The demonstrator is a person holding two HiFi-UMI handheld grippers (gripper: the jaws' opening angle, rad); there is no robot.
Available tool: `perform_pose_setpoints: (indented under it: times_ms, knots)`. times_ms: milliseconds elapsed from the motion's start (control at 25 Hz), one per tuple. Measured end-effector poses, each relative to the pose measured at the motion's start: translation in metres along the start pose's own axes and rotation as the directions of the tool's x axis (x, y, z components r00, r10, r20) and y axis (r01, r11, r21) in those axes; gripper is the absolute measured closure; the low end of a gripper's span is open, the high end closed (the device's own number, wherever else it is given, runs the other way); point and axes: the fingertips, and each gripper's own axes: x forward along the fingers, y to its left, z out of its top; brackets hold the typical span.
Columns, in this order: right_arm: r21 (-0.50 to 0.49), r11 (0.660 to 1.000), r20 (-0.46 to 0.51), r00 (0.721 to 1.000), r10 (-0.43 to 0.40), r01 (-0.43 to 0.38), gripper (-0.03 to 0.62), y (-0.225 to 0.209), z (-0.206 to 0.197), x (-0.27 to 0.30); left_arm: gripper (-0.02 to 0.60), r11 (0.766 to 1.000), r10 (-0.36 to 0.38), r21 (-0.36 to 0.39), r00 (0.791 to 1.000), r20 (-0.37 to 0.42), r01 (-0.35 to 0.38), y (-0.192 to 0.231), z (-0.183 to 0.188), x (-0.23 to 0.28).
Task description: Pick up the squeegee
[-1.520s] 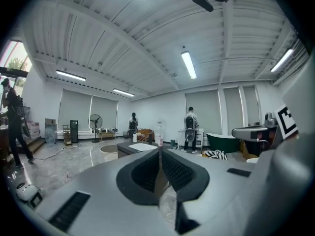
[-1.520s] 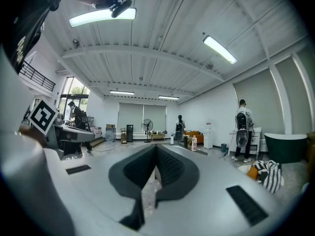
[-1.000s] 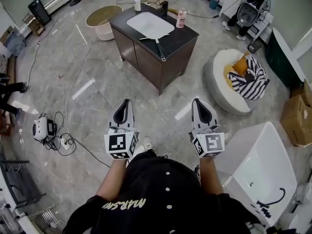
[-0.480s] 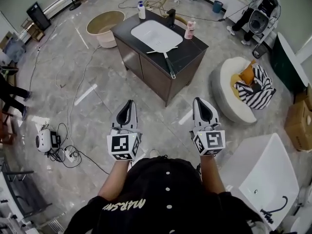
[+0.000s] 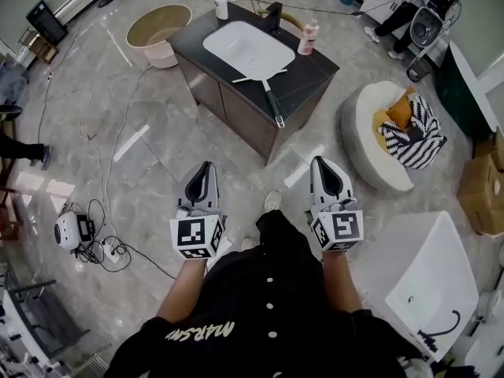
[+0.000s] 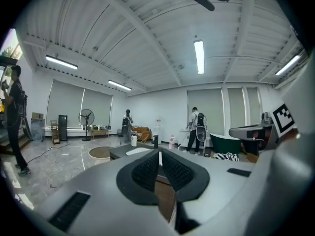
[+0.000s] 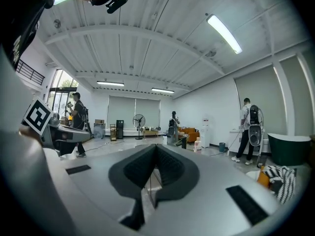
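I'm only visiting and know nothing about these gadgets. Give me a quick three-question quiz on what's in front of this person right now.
1. True or false: the squeegee lies on the floor.
2. Multiple choice: the fingers of the left gripper and right gripper are A) shut with nothing between them, B) both wide open, C) shut on the squeegee.
3. Fill in: the pink bottle stands on the dark ___, beside the white sink basin.

Key: 1 false, it lies on the countertop next to the basin; 2 A; 3 countertop.
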Motion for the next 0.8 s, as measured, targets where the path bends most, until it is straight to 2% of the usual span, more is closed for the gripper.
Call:
perform_pose_setpoints:
  times_ms: [240,800]
  knots:
    - [-0.006,1.0,0.004,1.0,0.008,-0.008,0.597,-0.027,-0.006,0.058,0.56,1.0,0.008,-0.011,1.0,-0.019,-0.008,0.012,-0.006,0.056]
    - [0.0,0.998,0.01,0.998,0.066,-0.066,0.596,-0.108,0.011,0.234,0.56,0.998,0.064,0.008,0.998,-0.01,-0.064,0.049,0.042,0.227]
